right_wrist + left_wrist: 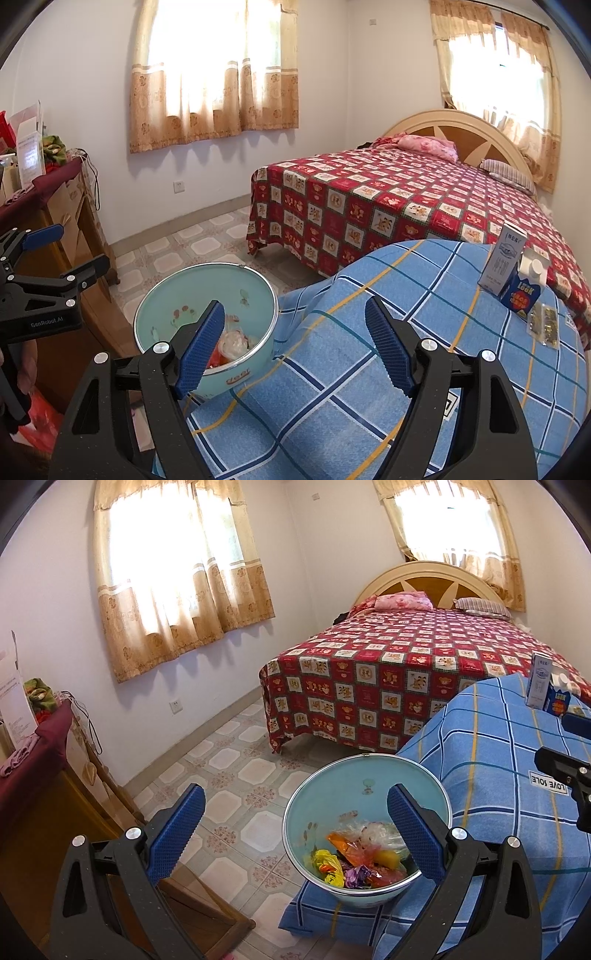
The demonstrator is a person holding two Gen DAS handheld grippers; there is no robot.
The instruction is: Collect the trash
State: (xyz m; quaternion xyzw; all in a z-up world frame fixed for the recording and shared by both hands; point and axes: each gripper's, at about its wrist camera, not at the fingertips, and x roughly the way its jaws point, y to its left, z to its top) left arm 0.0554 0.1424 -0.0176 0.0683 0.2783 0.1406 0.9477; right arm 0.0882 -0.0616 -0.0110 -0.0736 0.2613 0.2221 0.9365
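A pale blue basin [332, 786] with a metal rim sits at the left edge of a blue checked cloth [498, 760]; it also shows in the right wrist view [173, 299]. Coloured wrappers and plastic trash [354, 860] lie in it. My left gripper [295, 830] is open and empty above the basin's near left side. My right gripper [295, 343] is open and empty over the blue cloth [332, 369], just right of the basin. On the cloth's far right stand a white carton [502, 258] and a blue milk carton [524, 291], with a small clear packet [543, 325] in front.
A bed with a red patterned cover [388, 675] stands behind the cloth. A wooden cabinet with a maroon cloth [33, 753] and clutter stands at the left. Tiled floor [236, 771] lies between them. A red bag [40, 417] lies low at the left.
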